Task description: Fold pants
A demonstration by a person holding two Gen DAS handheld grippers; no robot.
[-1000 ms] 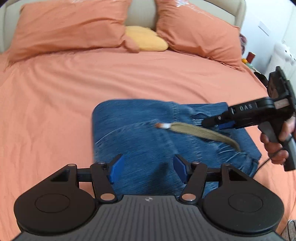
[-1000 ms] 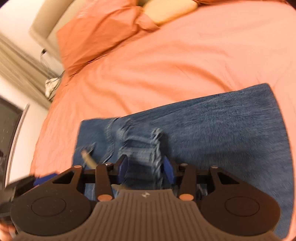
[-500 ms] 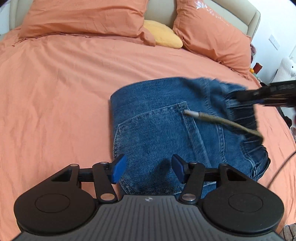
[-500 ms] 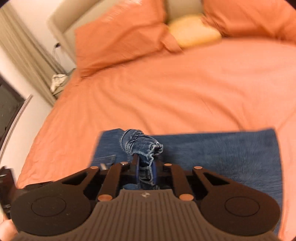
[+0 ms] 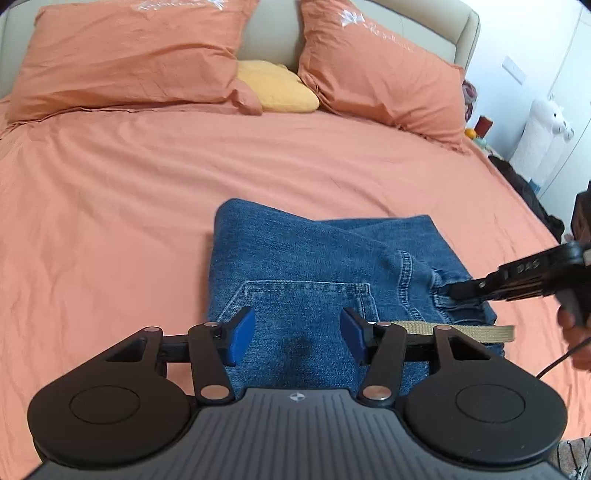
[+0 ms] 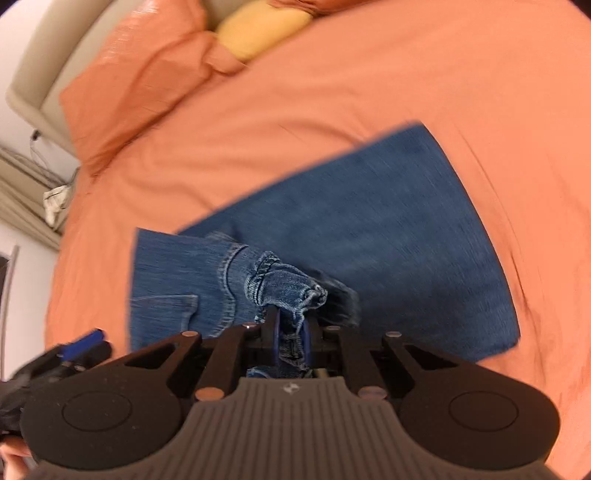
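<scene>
pants (image 5: 314, 266) on bed (image 5: 147, 192), already folded to a compact stack | R gripper (image 6: 290, 332) fingers clamped on bunched waistband | L gripper (image 5: 297, 334) fingers closing in, nothing between, we hover over back pocket | left: last fold + belt (image 5: 461, 330) strap hangs loose

- An orange-sheeted bed (image 5: 184, 192) fills the room.
- Far: two orange pillows (image 5: 125, 55), yellow cushion (image 5: 277, 86), beige headboard (image 5: 465, 33).
- Right: white wall (image 5: 535, 44).
</scene>
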